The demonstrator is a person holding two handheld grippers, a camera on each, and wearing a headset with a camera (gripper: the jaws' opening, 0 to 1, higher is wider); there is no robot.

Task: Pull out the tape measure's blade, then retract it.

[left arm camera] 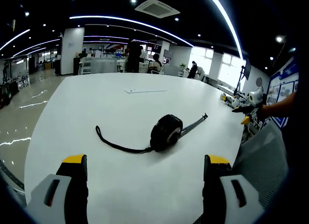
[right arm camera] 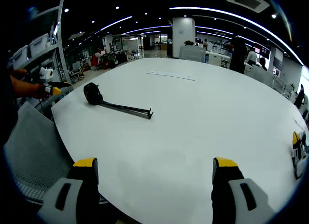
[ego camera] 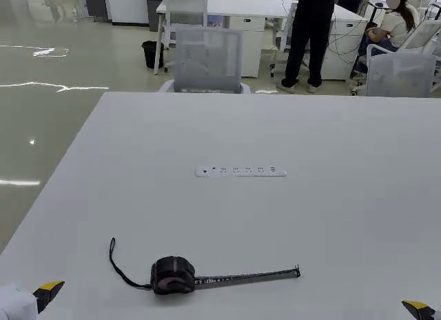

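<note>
Both jaws of the left gripper [left arm camera: 146,161] are held wide apart, with nothing between them. The right gripper [right arm camera: 155,163] is likewise spread and empty. Both are held at the near side of the table [ego camera: 275,216], apart from the work. The tape measure [left arm camera: 166,132] lies on the table near that side, closer to the left gripper. Its blade [ego camera: 248,276] is partly drawn out flat toward the right, and its strap [ego camera: 118,263] trails left.

If the blade is pulled while the case [ego camera: 172,275] is unclamped, the case can be expected to slide. If the blade is released unchecked, a whipping return and a kinked blade are likely.
</note>
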